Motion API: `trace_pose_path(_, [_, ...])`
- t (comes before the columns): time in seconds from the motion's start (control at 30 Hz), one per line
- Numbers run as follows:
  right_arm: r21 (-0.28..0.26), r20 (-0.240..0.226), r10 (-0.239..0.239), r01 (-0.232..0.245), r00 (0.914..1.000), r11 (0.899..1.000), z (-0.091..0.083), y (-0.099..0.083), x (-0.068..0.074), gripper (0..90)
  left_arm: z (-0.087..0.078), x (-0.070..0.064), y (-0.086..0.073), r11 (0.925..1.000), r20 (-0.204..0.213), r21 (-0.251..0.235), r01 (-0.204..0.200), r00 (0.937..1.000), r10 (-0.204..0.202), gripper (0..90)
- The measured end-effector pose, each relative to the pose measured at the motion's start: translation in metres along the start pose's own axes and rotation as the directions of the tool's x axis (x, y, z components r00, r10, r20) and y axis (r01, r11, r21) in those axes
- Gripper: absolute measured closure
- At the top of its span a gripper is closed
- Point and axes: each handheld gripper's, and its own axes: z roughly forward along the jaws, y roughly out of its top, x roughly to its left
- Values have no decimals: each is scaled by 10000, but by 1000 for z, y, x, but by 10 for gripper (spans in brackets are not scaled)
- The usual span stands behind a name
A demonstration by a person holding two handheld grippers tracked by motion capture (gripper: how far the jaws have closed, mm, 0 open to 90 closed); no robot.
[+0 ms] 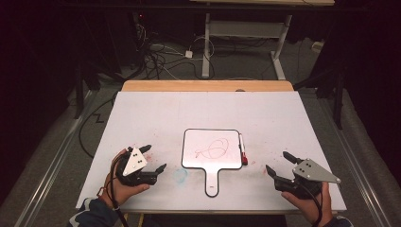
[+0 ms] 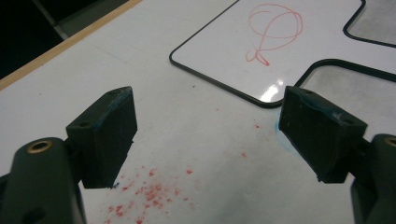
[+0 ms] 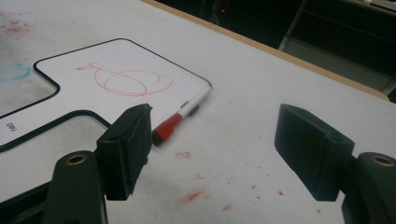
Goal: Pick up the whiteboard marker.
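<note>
**A:** What is on the table (image 1: 142, 113)?

**B:** A white tabletop with a wooden far edge. Near its middle lies a small whiteboard (image 1: 211, 149) shaped like a paddle, its handle pointing toward the person. A red scribble (image 1: 212, 149) of loops is drawn on it. A marker (image 1: 242, 150) with a red cap lies flat on the table just beside the board's right edge, cap end nearest the person.

**A:** Where are the two grippers?

**B:** The left gripper (image 1: 154, 158) is held low at the near left of the table, left of the board and apart from it. Its jaws are spread wide with nothing between them; in the left gripper view (image 2: 205, 135) bare table and red specks (image 2: 149, 191) show in the gap, with the board's corner beyond. The right gripper (image 1: 278, 163) sits at the near right, pointing toward the board. Its jaws also stand wide apart and hold nothing.

**A:** How close is the marker to the right gripper?

**B:** In the right gripper view (image 3: 215, 140) the marker (image 3: 180, 116) lies just past the tip of one jaw, not touching it. Red smudges (image 3: 191, 196) mark the table between the jaws.
</note>
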Motion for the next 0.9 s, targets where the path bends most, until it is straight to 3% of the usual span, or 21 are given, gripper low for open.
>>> trace_pose_path(0.47, [594,-334,341,-321,9989,9977,9,-1,-2,314,0,-2,-2,9997,14,143,-174,9998,174,182])
trace_pose_path(0.53, [792,-542,582,-539,9968,9954,13,1,-4,323,0,-3,-1,9997,-3,172,-196,9998,196,182])
trace_pose_path(0.63, [1561,-798,931,-798,9925,9845,29,5,-9,384,1,-4,-1,9994,7,247,-256,9997,256,182])
trace_pose_path(0.67, [1561,-798,931,-798,9925,9845,29,5,-9,384,2,-4,-2,9993,8,274,-273,9996,273,182])
trace_pose_path(0.73, [2118,-1002,1313,-1077,9863,9713,45,10,-14,431,2,-4,-2,9990,39,339,-295,9996,294,182])
trace_pose_path(0.8, [2309,-1098,1441,-1158,9834,9661,51,12,-15,452,2,-4,-3,9989,24,374,-280,9996,279,182])
trace_pose_path(0.87, [2663,-1326,1694,-1295,9766,9552,63,15,-17,467,3,-4,-3,9989,43,391,-253,9997,251,183])
trace_pose_path(0.9, [3145,-1461,2126,-1584,9661,9359,77,19,-19,473,3,-4,-3,9988,43,410,-268,9996,267,183])
